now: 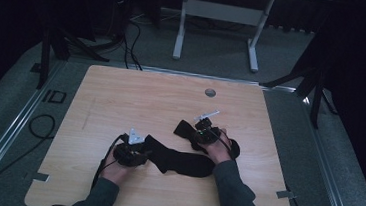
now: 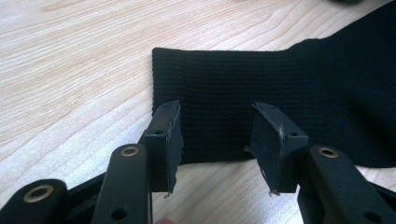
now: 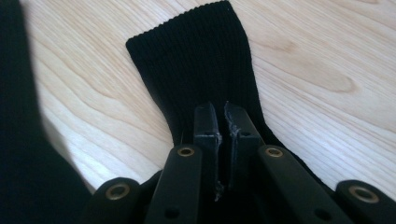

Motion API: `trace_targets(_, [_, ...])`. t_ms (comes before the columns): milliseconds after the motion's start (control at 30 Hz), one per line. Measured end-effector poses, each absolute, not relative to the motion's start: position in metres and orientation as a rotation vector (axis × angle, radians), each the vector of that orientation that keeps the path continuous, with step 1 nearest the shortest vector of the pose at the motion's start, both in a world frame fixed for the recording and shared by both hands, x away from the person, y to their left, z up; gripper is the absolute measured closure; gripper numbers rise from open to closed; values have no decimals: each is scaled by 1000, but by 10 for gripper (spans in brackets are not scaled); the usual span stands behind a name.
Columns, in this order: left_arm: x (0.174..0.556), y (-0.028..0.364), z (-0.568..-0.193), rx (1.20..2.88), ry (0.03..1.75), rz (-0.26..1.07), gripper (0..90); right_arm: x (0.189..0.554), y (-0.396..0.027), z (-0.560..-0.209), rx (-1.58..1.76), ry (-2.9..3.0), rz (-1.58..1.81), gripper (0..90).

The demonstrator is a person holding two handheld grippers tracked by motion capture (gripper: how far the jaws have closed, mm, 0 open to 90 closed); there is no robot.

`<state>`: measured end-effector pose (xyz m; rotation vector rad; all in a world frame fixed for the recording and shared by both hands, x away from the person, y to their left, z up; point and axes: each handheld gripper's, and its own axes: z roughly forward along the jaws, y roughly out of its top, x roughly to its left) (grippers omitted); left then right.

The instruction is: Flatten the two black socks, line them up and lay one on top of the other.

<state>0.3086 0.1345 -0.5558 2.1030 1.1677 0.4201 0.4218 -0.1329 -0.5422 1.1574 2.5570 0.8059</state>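
Two black socks lie on the wooden table. The longer sock stretches between the two hands, and its ribbed cuff lies flat in the left gripper view. My left gripper stands open over that cuff, one pad on each side of the fabric, and appears at the sock's left end in the high view. The second sock lies by the right hand. Its ribbed leg narrows into my right gripper, which is shut on the fabric; the high view shows this gripper too.
A round cable hole sits near the table's far edge. Behind the table stands a white desk frame, with dark stand legs at either side. Cables trail on the floor to the left. Another dark fabric mass edges the right gripper view.
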Motion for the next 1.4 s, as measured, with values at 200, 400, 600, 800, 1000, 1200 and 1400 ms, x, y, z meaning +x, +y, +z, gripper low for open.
trace_targets(200, [308, 134, -556, 2102, 1170, 419, 536, 416, -121, -534, 1133, 2556, 866, 847])
trace_targets(400, [307, 134, -556, 2101, 1172, 413, 534, 406, -113, -508, 1106, 2526, 959, 848])
trace_targets(600, [306, 133, -556, 2097, 1176, 412, 534, 394, -108, -485, 1091, 2490, 1016, 848])
trace_targets(800, [306, 133, -556, 2096, 1177, 410, 532, 381, -105, -466, 1121, 2467, 1098, 848])
trace_targets(1000, [306, 133, -556, 2091, 1182, 403, 529, 359, -86, -475, 1129, 2519, 1098, 848])
trace_targets(1200, [306, 133, -557, 2081, 1186, 392, 528, 351, -73, -488, 1133, 2551, 1074, 847])
trace_targets(1400, [306, 139, -554, 2040, 1208, 360, 534, 348, -68, -499, 1164, 2570, 1074, 847])
